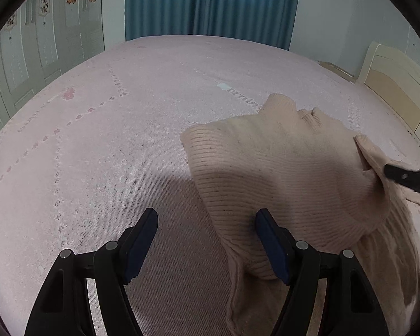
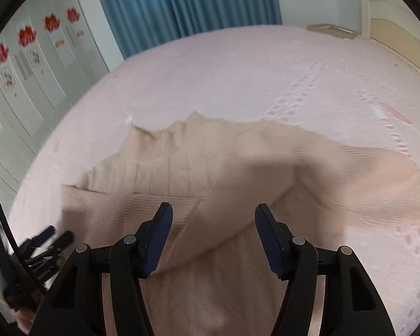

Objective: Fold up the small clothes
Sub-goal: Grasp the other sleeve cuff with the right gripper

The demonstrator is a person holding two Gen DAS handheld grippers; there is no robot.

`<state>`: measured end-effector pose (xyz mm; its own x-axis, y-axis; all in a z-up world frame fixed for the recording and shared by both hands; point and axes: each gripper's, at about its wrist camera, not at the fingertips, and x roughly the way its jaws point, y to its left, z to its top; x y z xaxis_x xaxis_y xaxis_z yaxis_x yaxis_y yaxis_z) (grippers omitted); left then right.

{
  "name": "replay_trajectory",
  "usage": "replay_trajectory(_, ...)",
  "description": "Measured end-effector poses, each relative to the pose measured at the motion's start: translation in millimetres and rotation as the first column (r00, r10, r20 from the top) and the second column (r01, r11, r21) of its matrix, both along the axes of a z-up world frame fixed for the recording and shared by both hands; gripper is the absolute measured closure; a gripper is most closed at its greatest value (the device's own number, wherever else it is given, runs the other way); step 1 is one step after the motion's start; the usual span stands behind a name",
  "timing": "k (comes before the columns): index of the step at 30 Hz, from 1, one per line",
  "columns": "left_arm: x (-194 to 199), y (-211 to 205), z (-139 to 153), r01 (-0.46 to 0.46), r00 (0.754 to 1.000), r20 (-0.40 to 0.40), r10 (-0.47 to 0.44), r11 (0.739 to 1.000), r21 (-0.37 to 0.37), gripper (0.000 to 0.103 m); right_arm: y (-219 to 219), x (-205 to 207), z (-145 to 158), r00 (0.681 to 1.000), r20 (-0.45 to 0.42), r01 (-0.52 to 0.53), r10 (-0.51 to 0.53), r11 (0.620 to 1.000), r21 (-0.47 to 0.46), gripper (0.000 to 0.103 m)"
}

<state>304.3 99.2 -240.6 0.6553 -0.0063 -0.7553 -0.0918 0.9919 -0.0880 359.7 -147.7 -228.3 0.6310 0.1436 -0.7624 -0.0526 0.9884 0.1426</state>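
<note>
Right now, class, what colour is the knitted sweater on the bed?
Pale beige sweater, rib-knit; sharpest in the left wrist view.

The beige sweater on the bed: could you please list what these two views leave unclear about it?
- Sweater, right wrist view: motion blur smears its far sleeve.
- Left wrist view: the near hem falls behind the left gripper and the bottom edge.
- Right gripper: whether its fingers pinch the fabric cannot be told.
</note>
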Motion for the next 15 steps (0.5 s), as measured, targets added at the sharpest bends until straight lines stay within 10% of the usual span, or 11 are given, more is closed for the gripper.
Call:
replay_trajectory(4,1,5,-1,-0.004,1.0,-0.008,0.004,0.999,-0.035,0.033,12,1,-19,0.999,-0.011,0.036,-0.039,0.982,-0.186,0.066)
replay_trajectory(15,0,17,-3,-0.041,0.999,-0.002,0.041,0.994,-0.097,0.032,-77,-61,-14,0.986,0.005,0.169,-0.169,0.981,-0.09,0.056)
